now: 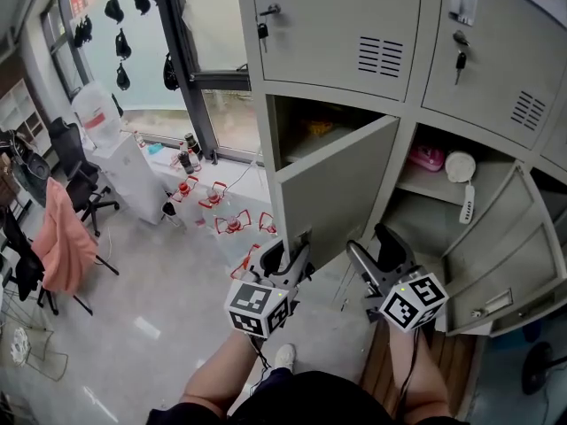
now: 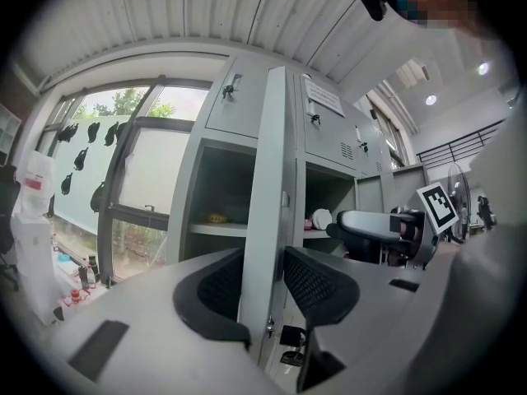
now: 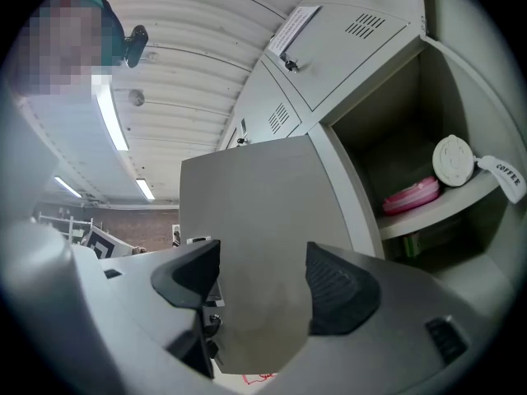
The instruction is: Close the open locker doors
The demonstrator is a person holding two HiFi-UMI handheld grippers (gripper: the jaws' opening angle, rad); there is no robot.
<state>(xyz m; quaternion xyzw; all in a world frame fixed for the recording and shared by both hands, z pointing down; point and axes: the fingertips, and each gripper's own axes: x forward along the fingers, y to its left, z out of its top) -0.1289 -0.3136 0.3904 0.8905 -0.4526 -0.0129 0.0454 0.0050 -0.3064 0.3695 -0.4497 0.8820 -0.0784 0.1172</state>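
Observation:
A grey locker door (image 1: 341, 189) stands swung out from the middle row, its free edge toward me. My left gripper (image 1: 288, 253) straddles that edge near the lock. In the left gripper view the door's edge (image 2: 268, 179) runs up between the jaws of my left gripper (image 2: 263, 282), which stand slightly apart from it. My right gripper (image 1: 374, 248) is beside the door's lower part. In the right gripper view the door panel (image 3: 255, 212) fills the gap of my right gripper (image 3: 262, 282), whose wide jaws do not touch it. A second open door (image 1: 500, 242) hangs at the right.
The right locker's shelf holds a pink box (image 1: 427, 158) and a white round lid (image 1: 461, 166). Closed lockers (image 1: 337, 25) line the top row. On the floor to the left stand a water dispenser (image 1: 102, 118), office chairs (image 1: 75, 162) and small red frames (image 1: 226, 220).

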